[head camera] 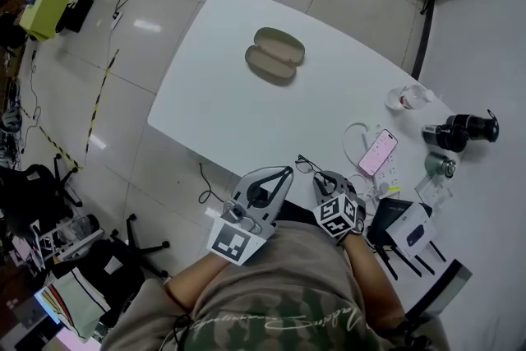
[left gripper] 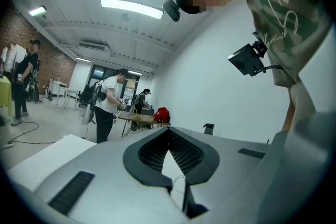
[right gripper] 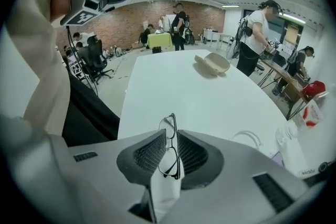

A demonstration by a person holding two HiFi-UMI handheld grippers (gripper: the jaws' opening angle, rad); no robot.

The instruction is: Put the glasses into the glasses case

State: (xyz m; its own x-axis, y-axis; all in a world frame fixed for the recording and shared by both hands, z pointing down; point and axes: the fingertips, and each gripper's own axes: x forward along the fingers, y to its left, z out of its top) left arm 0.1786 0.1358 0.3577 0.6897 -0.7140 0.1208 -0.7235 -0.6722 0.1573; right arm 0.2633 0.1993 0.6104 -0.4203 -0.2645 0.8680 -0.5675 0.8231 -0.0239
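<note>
The tan glasses case (head camera: 275, 55) lies open on the far part of the white table (head camera: 214, 103); the right gripper view shows the case (right gripper: 212, 64) well ahead. Black-framed glasses (head camera: 306, 166) stick out of my right gripper (head camera: 319, 177) at the table's near edge. In its own view the right gripper (right gripper: 168, 136) is shut on the glasses (right gripper: 169, 147), one lens beyond the tips. My left gripper (head camera: 287, 172) hovers just left of it, shut and holding nothing. The left gripper (left gripper: 169, 131) is tilted up toward the ceiling.
Right of the grippers lie a pink-screened phone (head camera: 378, 151), a white cable (head camera: 355, 134), a dark box (head camera: 408, 228), a black cylinder (head camera: 460, 130) and a clear bag (head camera: 408, 97). An office chair (head camera: 136, 247) stands on the floor left. Several people stand beyond the table (right gripper: 257, 34).
</note>
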